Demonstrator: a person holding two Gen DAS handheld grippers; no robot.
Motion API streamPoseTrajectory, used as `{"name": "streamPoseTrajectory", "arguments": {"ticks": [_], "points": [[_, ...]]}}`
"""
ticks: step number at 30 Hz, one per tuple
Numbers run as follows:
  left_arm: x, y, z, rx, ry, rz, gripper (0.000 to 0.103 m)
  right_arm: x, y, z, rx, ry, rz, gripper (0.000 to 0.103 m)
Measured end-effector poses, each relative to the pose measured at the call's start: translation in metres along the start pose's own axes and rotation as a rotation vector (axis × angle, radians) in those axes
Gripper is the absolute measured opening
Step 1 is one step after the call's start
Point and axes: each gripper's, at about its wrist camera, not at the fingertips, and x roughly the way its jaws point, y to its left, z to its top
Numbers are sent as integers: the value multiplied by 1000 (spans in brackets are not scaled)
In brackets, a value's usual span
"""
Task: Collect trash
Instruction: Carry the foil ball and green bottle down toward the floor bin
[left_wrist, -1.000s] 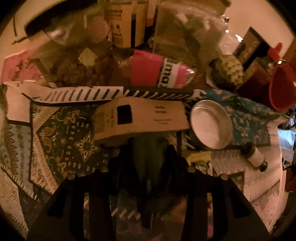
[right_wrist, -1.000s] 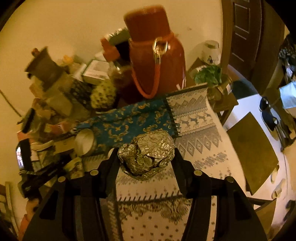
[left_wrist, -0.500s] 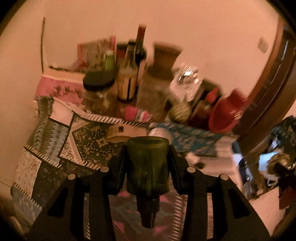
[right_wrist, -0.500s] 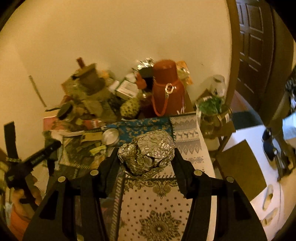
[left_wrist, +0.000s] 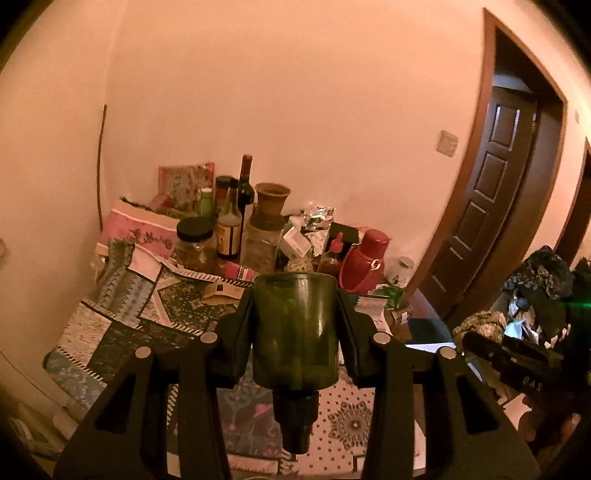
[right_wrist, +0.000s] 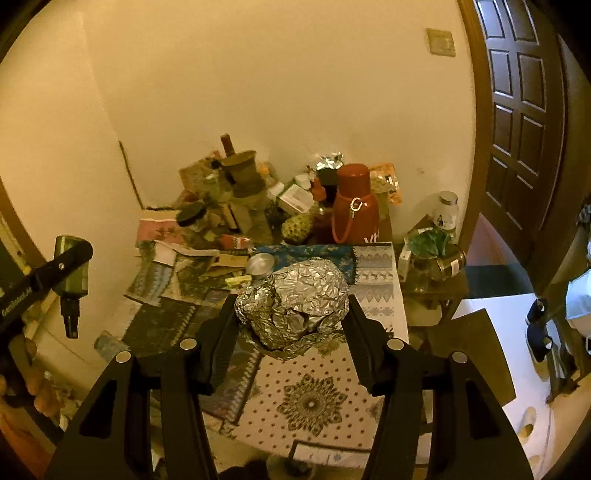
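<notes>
While the left claw is clenched on a dark green bottle, the bottle sits squarely between its two fingers, base pointing away from the camera and the threaded neck hanging toward it, held up in the air above the patterned cloth of the bench. In the right wrist view the same bottle shows at the far left, neck down, gripped by the left claw with a person's hand below it.

The right claw is grasping a crumpled ball of aluminium foil; both fingers press against its sides, and the foil fills the gap between them, bulging a little past the tips. It too is held clear above the bench.

Against the wall at the back of the bench stand a red flask, a clay pot, a wine bottle and a black-lidded jar. A dark wooden door is at the right.
</notes>
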Motion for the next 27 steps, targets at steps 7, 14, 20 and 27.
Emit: {"name": "streamPoseTrajectory", "arguments": {"ticks": [7,14,20,27], "points": [[-51,5,-15,55,-29,-28,41,-46,29,-17,24,-60,-26,51],[-106,43,-39,50,-23,-132,41,-72,79,-56,51,-70,-71,51],[-156,84,-73,54,8,-157,41,-97,129,-100,63,-58,-85,51],[-200,113,-107,103,51,-172,41,-125,165,-146,101,-40,-100,51]]}}
